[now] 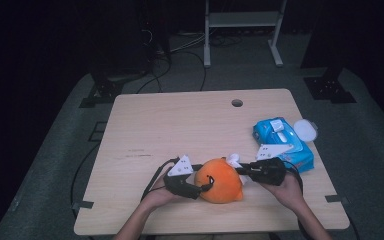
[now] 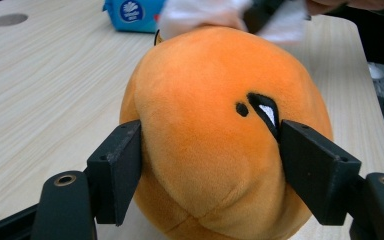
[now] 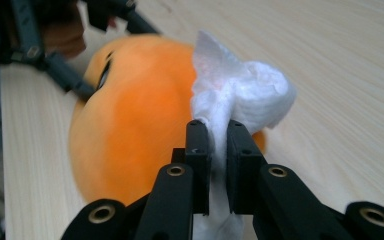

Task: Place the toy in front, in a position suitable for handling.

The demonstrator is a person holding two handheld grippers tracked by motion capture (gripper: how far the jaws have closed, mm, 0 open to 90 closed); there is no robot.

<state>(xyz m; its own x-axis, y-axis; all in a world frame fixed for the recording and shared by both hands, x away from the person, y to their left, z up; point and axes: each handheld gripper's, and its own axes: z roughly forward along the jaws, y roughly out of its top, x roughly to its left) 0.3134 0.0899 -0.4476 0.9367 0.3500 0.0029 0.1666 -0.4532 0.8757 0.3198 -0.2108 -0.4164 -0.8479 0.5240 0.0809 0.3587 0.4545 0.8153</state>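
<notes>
A round orange plush toy with a black stitched eye rests on the wooden table near its front edge. My left gripper comes in from the left, and its jaws squeeze the plush toy from both sides, the pads denting the fabric. From the right, my right gripper is shut on a crumpled white wipe. The wipe touches the top right of the toy. The right gripper pinches the wipe's lower end.
A blue pack of wet wipes lies at the table's right edge, with a white round lid beside it. A cable hole sits near the far edge. A metal frame and cables stand on the floor beyond.
</notes>
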